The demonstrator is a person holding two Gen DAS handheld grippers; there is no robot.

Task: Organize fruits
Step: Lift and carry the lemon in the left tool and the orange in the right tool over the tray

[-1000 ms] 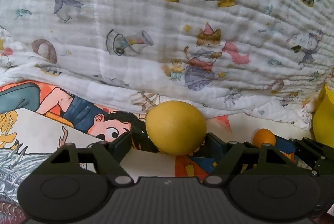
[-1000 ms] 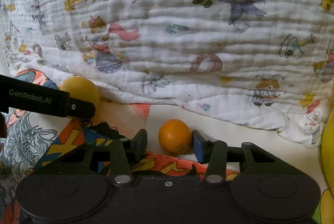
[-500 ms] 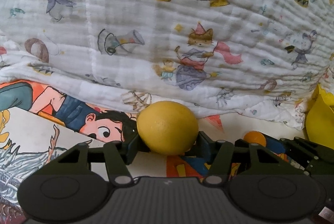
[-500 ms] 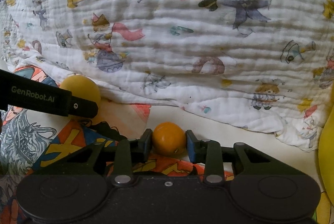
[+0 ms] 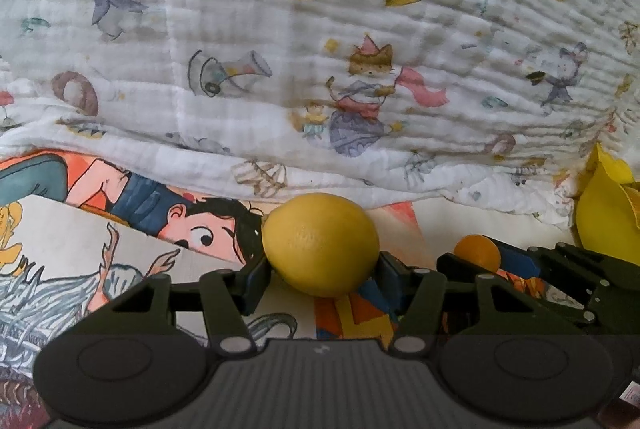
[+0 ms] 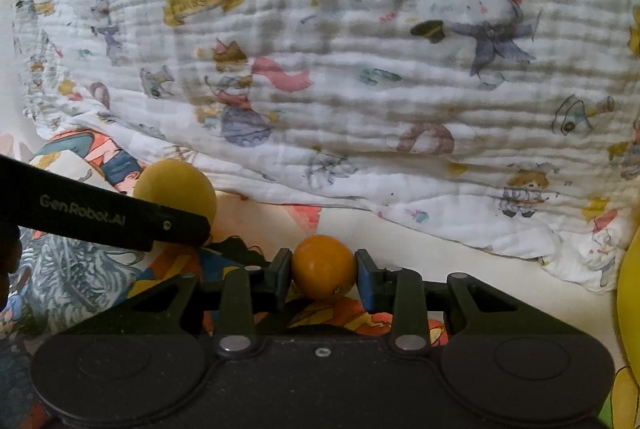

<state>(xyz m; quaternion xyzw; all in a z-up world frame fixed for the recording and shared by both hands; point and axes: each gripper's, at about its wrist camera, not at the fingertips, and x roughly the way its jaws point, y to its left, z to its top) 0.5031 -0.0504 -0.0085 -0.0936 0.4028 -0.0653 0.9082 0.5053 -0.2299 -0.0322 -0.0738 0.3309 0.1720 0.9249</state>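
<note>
A yellow lemon (image 5: 320,243) sits between the two fingers of my left gripper (image 5: 322,271), and both pads press on its sides. A small orange (image 6: 324,266) is clamped in my right gripper (image 6: 323,275), pads tight on either side. Both fruits rest low over a cartoon-printed sheet (image 5: 120,249). From the left wrist view the orange (image 5: 477,253) and the right gripper (image 5: 560,285) show at the right. In the right wrist view the lemon (image 6: 176,189) peeks out behind the left gripper's dark finger (image 6: 100,217).
A white quilt (image 5: 320,69) printed with small cartoon animals rises like a wall right behind the fruits. A yellow object (image 5: 608,221) stands at the right edge, seen also as a yellow object (image 6: 630,293) in the right wrist view.
Both grippers have closed: the left fingers came in onto the lemon, the right fingers onto the orange. Neither hand has shifted much.
</note>
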